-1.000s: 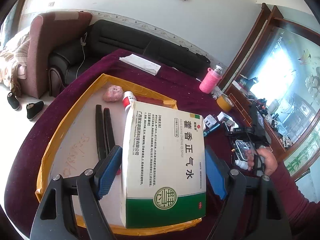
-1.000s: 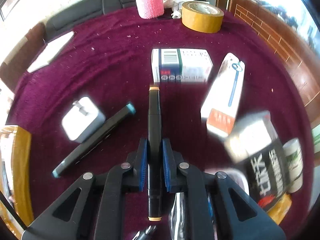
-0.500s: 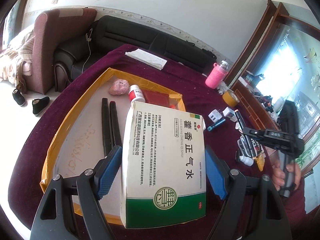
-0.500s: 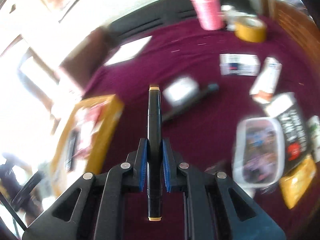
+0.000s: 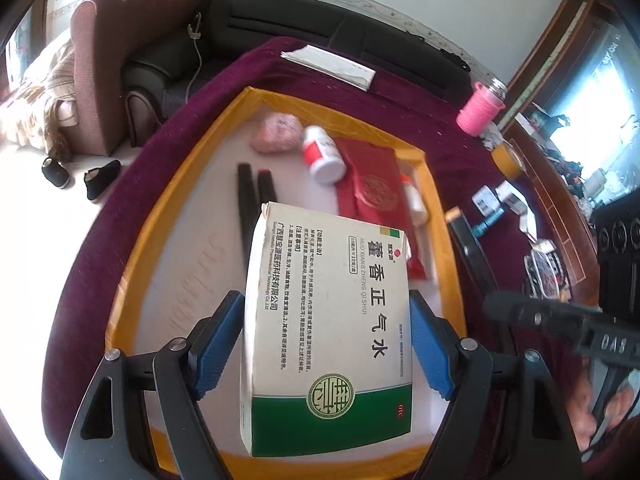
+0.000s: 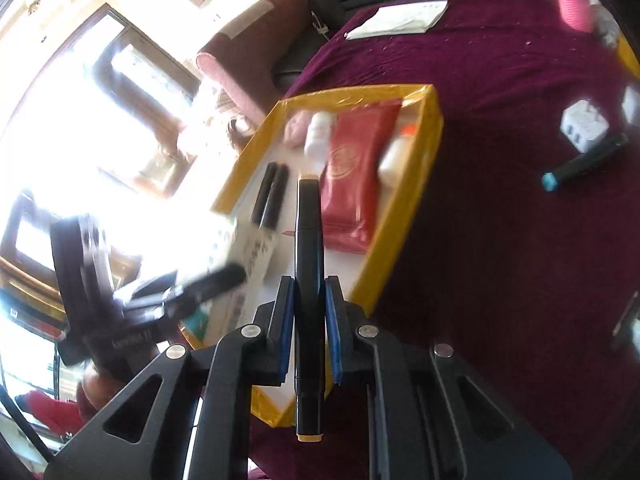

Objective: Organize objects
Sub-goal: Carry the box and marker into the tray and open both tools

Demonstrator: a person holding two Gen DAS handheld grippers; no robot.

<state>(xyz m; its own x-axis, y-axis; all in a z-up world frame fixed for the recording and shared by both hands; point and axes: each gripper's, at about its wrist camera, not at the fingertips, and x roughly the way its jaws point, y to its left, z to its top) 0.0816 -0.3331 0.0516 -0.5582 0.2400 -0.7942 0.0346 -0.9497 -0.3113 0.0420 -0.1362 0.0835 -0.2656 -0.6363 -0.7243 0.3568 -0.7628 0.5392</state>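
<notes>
My left gripper (image 5: 326, 304) is shut on a white-and-green medicine box (image 5: 328, 320), its blue pads pressed on the box's two long sides, above the near part of a yellow-rimmed tray (image 5: 178, 200). In the tray lie two black markers (image 5: 256, 204), a pink lump (image 5: 276, 134), a white bottle (image 5: 324, 156), a red packet (image 5: 372, 188) and a small orange-capped bottle (image 5: 414, 200). My right gripper (image 6: 310, 292) is shut on a black marker (image 6: 308, 240) with tan ends. That marker points into the tray (image 6: 416, 184) from just over its near right rim.
A maroon cloth (image 6: 500, 240) covers the table. Right of the tray lie a white charger (image 6: 584, 124) and a teal-capped marker (image 6: 584, 160). Farther back stand a pink-wrapped jar (image 5: 478, 110), a tape roll (image 5: 506, 158) and folded paper (image 5: 332, 66). A black sofa (image 5: 320, 28) lies beyond.
My right gripper swung left with the marker, from over the loose items to the tray's right rim. My left gripper tipped downward and moved forward over the tray, the box still in it.
</notes>
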